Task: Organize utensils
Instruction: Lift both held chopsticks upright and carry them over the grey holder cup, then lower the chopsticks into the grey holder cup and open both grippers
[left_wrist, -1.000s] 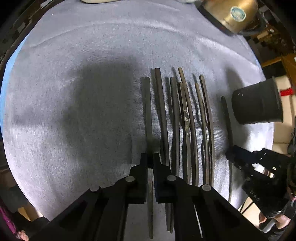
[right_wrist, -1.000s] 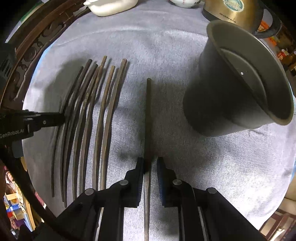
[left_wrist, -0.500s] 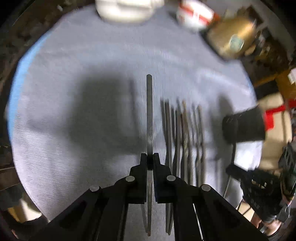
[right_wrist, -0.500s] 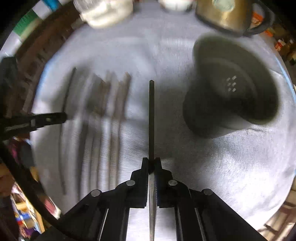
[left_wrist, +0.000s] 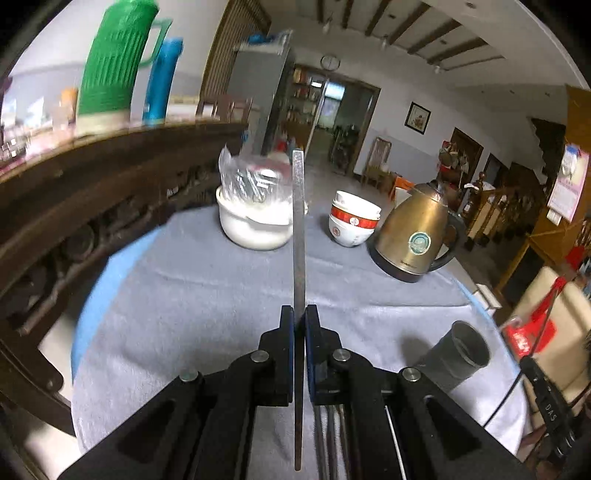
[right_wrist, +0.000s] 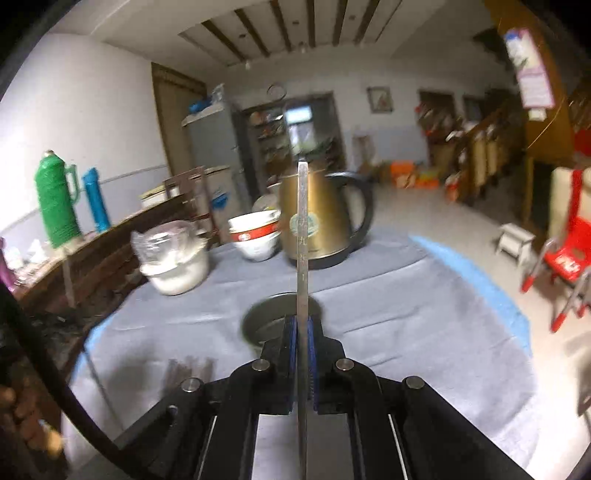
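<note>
**Both claws holding a chopstick, holder cup sitting on the counter**

Going left to right in the left wrist view: a green thermos (left_wrist: 114, 62) and a blue flask (left_wrist: 162, 79) stand on the dark wooden sideboard (left_wrist: 92, 192) off to the left. On the grey-clothed counter (left_wrist: 207, 295) there's a white bowl (left_wrist: 251, 229) with a clear plastic bag in it, then a stack of red-and-white bowls (left_wrist: 352, 221), then a brass-coloured electric kettle (left_wrist: 417, 240). Smack in the middle, the left claw (left_wrist: 299, 325) is clamped tight on a dark chopstick (left_wrist: 298, 229), which pokes straight out forward and up past the white bowl, lifted off the cloth. Under the claw you can just see the ends of a few more chopsticks (left_wrist: 332, 443) lying on the cloth. Lower right, the dark utensil holder cup (left_wrist: 461, 354) sits on the counter, looking tipped with its mouth toward the upper right.

Right wrist view, same deal: thermos, flask, white bowl, red-and-white bowls on the left, kettle behind centre. The right claw (right_wrist: 303, 332) is pinched closed on its own chopstick (right_wrist: 303, 236), which points forward and crosses the kettle in the picture. The holder cup's open mouth is just beyond and below the claw tips, partly hidden by them. A blurry bunch of loose chopsticks lies on the cloth lower left. Red plastic chair (right_wrist: 565, 254) on the floor far right.
</note>
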